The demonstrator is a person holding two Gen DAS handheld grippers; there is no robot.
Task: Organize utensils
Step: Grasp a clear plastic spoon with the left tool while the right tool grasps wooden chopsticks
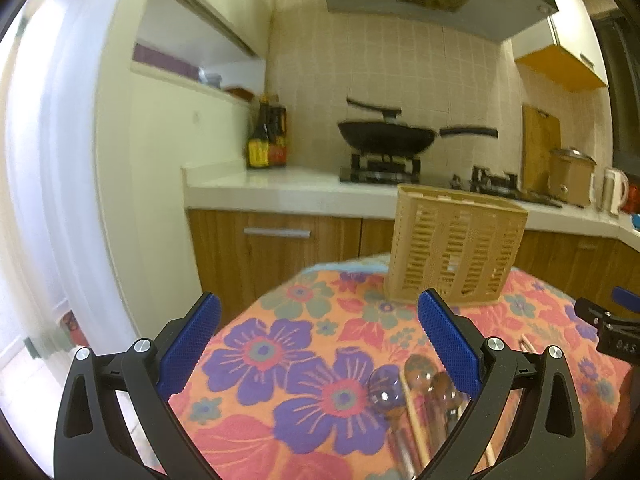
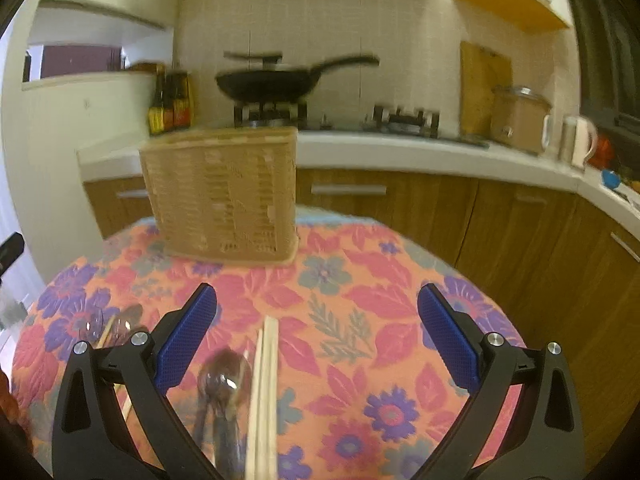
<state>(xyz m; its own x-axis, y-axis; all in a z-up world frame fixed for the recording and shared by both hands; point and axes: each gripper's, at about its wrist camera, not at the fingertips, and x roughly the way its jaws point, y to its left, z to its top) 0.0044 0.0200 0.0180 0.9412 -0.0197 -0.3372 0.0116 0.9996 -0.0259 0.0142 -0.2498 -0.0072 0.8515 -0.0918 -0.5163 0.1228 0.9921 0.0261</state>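
Nearest us on the left wrist view, our left gripper [image 1: 320, 336] gapes wide, holding nothing, spoons [image 1: 416, 384] near its right finger. On the right wrist view, our right gripper [image 2: 318, 332] gapes over chopsticks [image 2: 264, 392], below the basket [image 2: 224, 196].

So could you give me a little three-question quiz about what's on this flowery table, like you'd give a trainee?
1. True or false: the right gripper is shut on the chopsticks.
2. Where does the slatted basket stand: A) on the kitchen counter, B) on the floral tablecloth, C) on the stove?
3. Fill in: beside the chopsticks lie several ____.

Key: 1 false, both grippers, the left gripper too, are open. 2 B. 3 spoons.
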